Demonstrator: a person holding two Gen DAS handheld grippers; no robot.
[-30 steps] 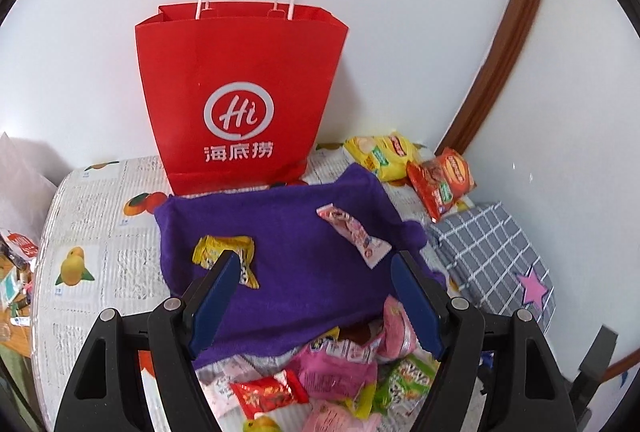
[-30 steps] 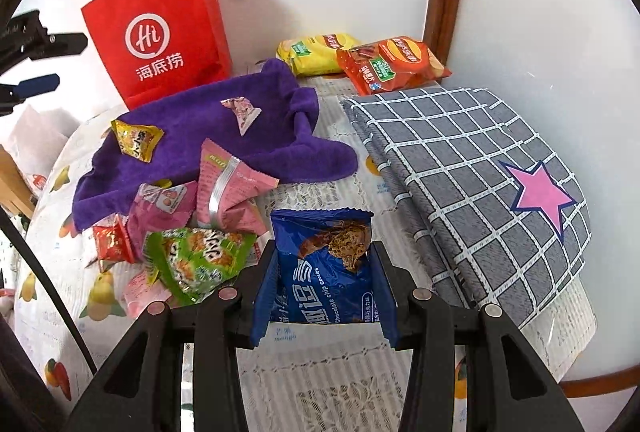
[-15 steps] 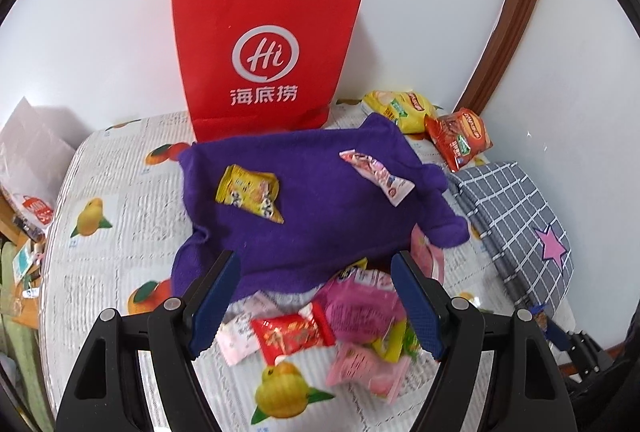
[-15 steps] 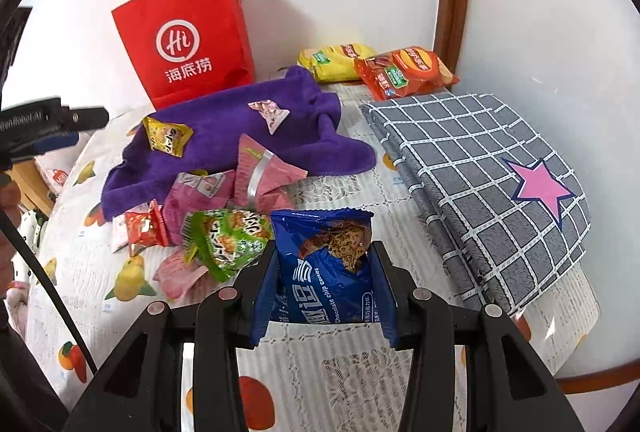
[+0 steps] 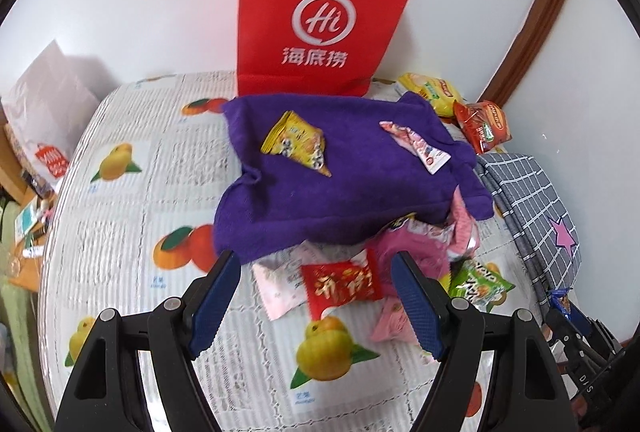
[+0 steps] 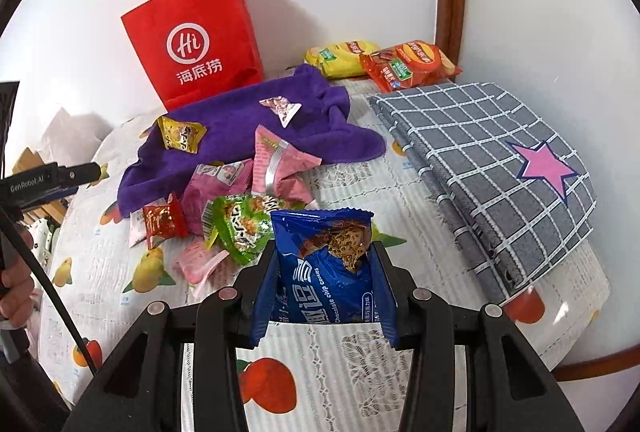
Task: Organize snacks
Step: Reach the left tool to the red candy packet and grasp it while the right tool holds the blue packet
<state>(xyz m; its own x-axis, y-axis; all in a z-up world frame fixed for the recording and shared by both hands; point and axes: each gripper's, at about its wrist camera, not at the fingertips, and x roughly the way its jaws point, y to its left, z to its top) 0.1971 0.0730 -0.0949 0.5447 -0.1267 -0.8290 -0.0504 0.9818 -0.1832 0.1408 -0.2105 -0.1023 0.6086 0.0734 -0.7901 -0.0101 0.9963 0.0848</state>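
My right gripper (image 6: 324, 260) is shut on a blue chocolate chip cookie packet (image 6: 326, 272), held above the table's front. My left gripper (image 5: 316, 268) is open and empty, hovering over a small red snack packet (image 5: 340, 284) in a heap of pink and green packets (image 5: 476, 284). A purple towel (image 5: 352, 167) lies behind the heap with a yellow packet (image 5: 298, 143) and a pink-white packet (image 5: 416, 147) on it. The heap also shows in the right wrist view (image 6: 240, 220), left of the cookie packet.
A red paper bag (image 5: 316, 23) stands against the wall behind the towel. Yellow (image 6: 340, 59) and orange chip bags (image 6: 408, 65) lie in the far corner. A folded grey checked cloth with a pink star (image 6: 500, 167) covers the table's right side. Fruit-print tablecloth (image 5: 132, 199).
My left gripper has pulled back and risen, so the heap of packets now lies between its fingers. My right gripper has lifted back a little with the cookie packet.
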